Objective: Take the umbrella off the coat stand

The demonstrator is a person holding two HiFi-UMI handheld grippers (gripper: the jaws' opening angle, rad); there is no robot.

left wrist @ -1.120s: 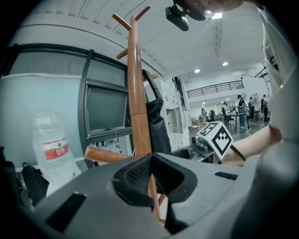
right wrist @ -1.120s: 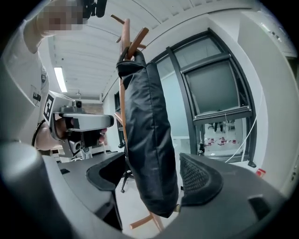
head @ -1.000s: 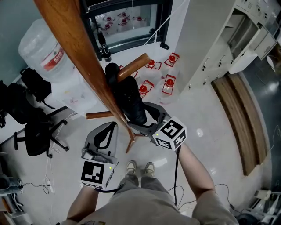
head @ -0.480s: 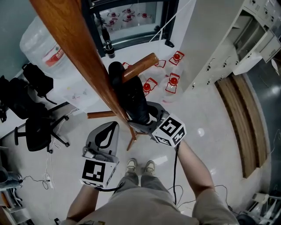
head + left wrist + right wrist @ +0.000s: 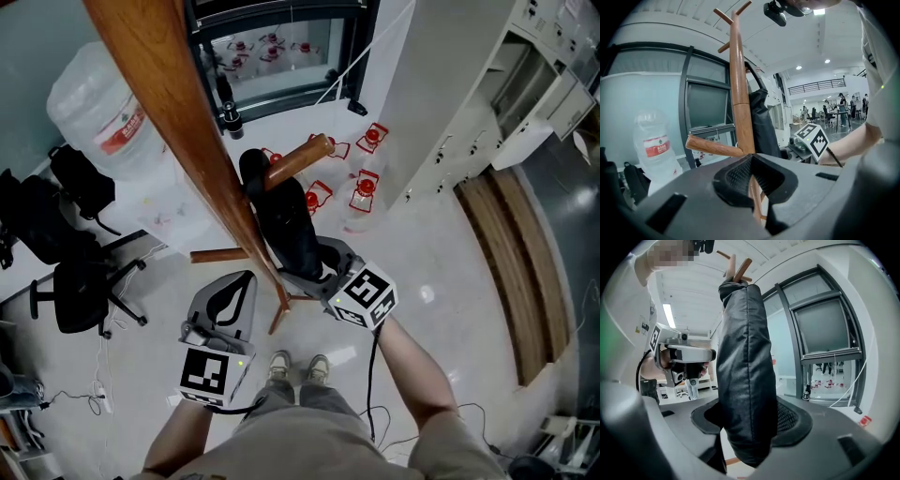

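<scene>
Black sleeved umbrella [image 5: 286, 220], hung on coat stand [image 5: 187, 122] peg [image 5: 300, 157]; our right tool [image 5: 302, 261] closing round it. We'd squeeze firmly, then lift upward off.

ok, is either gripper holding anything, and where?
Nothing gripped yet. The right gripper is closing its jaws round the umbrella, low down; left gripper shut, empty.

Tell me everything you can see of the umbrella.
The umbrella is black, folded, and covered in matte fabric with visible seams. It hangs upright, its top hooked over a slanted wooden peg of the stand, close beside the pole. The right tongs are closing with its lower end between them.
</scene>
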